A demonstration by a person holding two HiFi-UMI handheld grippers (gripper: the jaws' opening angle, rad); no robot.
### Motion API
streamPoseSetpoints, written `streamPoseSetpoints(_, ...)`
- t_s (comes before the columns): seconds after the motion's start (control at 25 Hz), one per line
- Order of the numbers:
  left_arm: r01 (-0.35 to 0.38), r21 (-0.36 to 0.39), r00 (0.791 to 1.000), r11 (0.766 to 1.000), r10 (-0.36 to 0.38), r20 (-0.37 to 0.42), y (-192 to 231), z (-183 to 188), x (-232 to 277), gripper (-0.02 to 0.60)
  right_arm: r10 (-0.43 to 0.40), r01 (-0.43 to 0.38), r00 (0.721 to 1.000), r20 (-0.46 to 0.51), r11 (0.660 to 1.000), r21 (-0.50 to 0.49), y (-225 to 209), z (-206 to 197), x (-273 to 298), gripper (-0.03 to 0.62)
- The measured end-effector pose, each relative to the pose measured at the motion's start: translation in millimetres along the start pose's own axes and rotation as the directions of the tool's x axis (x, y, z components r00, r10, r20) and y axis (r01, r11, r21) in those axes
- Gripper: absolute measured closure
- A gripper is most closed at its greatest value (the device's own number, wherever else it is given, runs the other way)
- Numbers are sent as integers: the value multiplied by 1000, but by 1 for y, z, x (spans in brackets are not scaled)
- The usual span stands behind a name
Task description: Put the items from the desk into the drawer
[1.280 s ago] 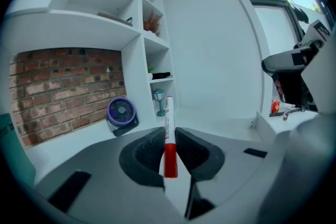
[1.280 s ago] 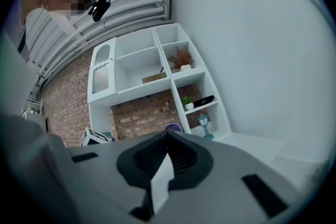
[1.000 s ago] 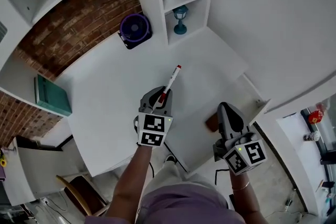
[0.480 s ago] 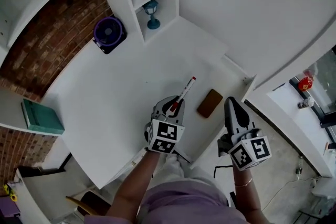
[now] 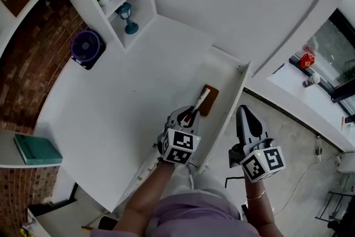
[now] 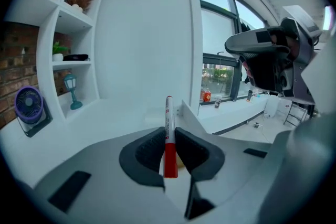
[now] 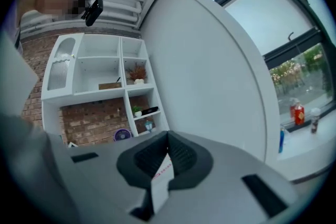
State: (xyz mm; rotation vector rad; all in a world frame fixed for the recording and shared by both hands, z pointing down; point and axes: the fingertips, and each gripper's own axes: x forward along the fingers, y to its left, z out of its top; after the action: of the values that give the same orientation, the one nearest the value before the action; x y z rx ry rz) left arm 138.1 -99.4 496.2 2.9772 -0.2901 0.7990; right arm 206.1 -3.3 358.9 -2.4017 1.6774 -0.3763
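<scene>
The step in hand looks like the drop-off of a red and white marker, which is pinched upright between the pads of the left gripper by its red lower part, the white end sticking out past the tips. The drawer stands pulled open at the desk edge, and the marker's free end hangs over the drawer's inner side, just above or beside a flat brown item that already lies in it; whether the two touch cannot be told. The right gripper waits outside the drawer, beyond its outer wall and over the floor, its jaws pressed together with a thin white strip bearing red print caught between the pads. So the task seems partly done: one thing lies inside and one is about to go in. The next move likely calls for lowering the marker a little into the drawer's open space, clear of the near wall and preferably beside the brown item, then spreading the left jaws so it lies flat rather than rolling back toward the desk
</scene>
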Motion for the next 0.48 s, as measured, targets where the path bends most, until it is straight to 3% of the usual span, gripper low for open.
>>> streamPoseSetpoints(0.28, 48, -22, 998, 999, -49, -47, -19, -13, 25, 518, -60, 60, 998, 11, 998, 14, -25, 2, -12, 591)
streamPoseSetpoints(0.48, 129, -10, 988, 992, -130, -88, -33, -30, 42, 518, -81, 80, 997, 9, 996, 23, -40, 2, -13, 591)
